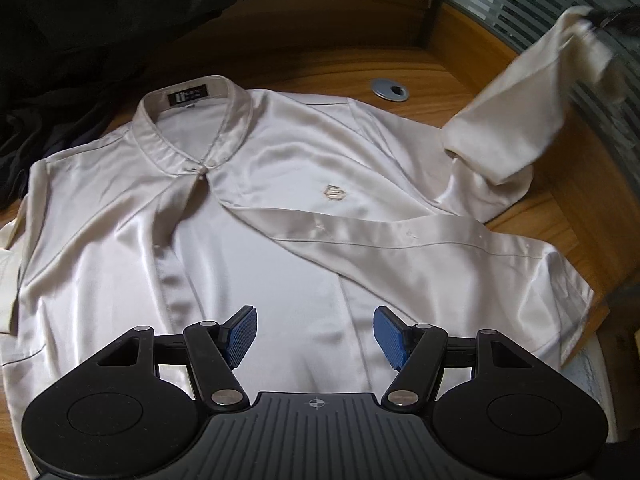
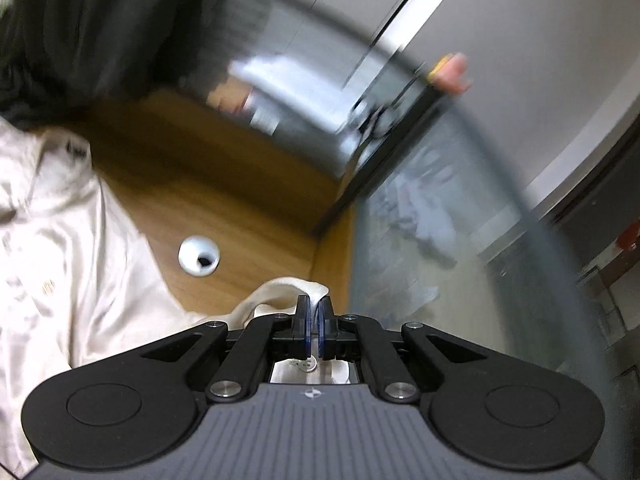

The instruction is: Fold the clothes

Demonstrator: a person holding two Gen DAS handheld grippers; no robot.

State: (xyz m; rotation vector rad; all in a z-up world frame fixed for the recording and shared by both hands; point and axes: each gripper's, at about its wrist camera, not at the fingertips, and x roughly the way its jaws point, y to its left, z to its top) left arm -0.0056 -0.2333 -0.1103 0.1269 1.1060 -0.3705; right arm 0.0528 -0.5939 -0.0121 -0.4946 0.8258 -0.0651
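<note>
- Shirt [image 1: 248, 216]: cream satin, spread face-up on the wooden table [image 1: 520, 232]. Judged light, limp and slippery; grip at cuffs, hems or seams.
- Right claw [image 2: 314, 312]: clenched on the sleeve [image 1: 520, 112] end, raising it clear of the table.
- Left claw [image 1: 316, 336]: released, jaws wide apart, poised above the shirt's lower front, holding nothing.

The shirt [image 1: 248, 216] is a pale cream satin garment lying front-up and spread flat on the wooden surface [image 1: 432, 96]. Its band collar [image 1: 192, 120] is fastened at the throat and carries a black label inside the neck. A small embroidered emblem [image 1: 334, 192] sits on the chest. One sleeve [image 1: 516, 108] is raised off the surface, its cuff end pinched and lifted at the far side.
</note>
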